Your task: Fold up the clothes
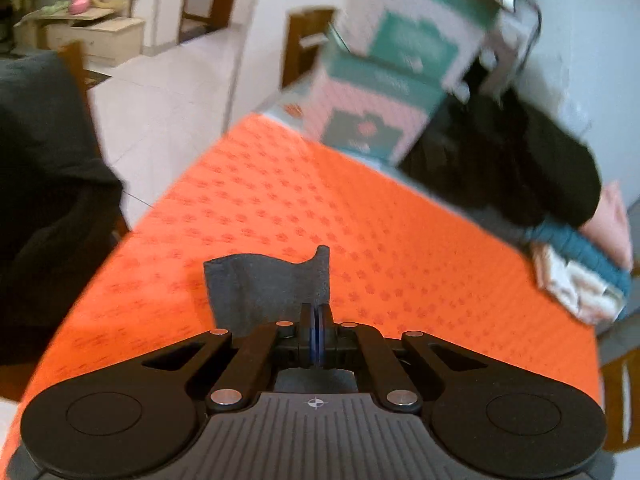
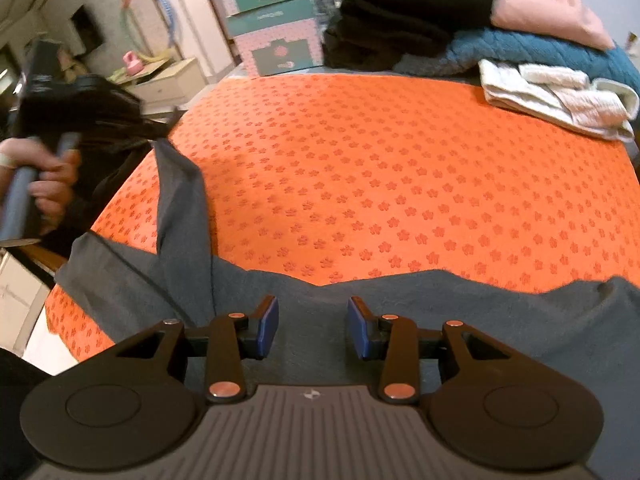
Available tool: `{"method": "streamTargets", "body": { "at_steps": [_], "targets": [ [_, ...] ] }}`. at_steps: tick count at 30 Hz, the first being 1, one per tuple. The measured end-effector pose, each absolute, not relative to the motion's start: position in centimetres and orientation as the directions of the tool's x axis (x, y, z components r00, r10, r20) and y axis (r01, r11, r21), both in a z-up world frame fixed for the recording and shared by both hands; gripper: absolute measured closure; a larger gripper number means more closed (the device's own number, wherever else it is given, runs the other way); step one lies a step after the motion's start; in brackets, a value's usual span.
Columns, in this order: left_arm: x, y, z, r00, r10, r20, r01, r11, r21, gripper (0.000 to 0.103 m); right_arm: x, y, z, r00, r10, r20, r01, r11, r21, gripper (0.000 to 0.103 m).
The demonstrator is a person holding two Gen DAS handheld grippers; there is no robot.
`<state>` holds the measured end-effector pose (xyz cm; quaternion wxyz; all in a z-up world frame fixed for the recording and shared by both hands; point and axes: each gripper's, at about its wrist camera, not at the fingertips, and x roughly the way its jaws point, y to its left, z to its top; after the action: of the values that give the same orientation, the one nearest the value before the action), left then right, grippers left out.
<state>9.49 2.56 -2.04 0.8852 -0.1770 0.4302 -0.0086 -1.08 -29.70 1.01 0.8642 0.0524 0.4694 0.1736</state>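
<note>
Grey garment (image 2: 304,300): spread over the near edge of the orange mat (image 2: 400,184); soft, limp, light, likely best taken at hems. One corner is pinched in the closed left gripper (image 1: 318,322). Right gripper (image 2: 313,326) is held part-open above it, empty.

We see the garment (image 2: 320,304) along the near edge of the bed cover (image 2: 400,180), one part running up its left edge; piled clothes (image 2: 520,40) fill the far right corner, boxes (image 2: 272,20) behind the far edge.

grey garment (image 2: 304,292): 1 | boxes (image 2: 276,36): 2 | orange cloth (image 2: 400,184): 1
</note>
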Motion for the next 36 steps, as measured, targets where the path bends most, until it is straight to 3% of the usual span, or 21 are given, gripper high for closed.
{"method": "streamTargets", "body": {
  "at_steps": [10, 17, 24, 36],
  "targets": [
    [-0.5, 11.0, -1.0, 0.708, -0.120, -0.696, -0.299, 0.842, -0.450, 0.099, -1.1, -28.4, 1.8, 0.431, 0.450, -0.782, -0.463, 0.854, 0.236, 0.059],
    [-3.5, 15.3, -3.0, 0.694, -0.112, -0.711, -0.373, 0.789, -0.488, 0.100, -1.9, -25.9, 2.0, 0.391, 0.486, -0.782, -0.546, 0.806, 0.228, 0.059],
    [-5.0, 17.2, -4.8, 0.691, -0.165, -0.703, -0.359, 0.766, -0.533, 0.100, -2.8, -21.2, 1.3, 0.368, 0.483, -0.795, -0.596, 0.778, 0.197, 0.059],
    [-5.7, 20.7, -9.5, 0.620, -0.308, -0.721, -0.313, 0.746, -0.588, 0.099, -3.0, -13.8, -0.2, 0.382, 0.424, -0.821, -0.540, 0.824, 0.174, 0.059]
  ]
}}
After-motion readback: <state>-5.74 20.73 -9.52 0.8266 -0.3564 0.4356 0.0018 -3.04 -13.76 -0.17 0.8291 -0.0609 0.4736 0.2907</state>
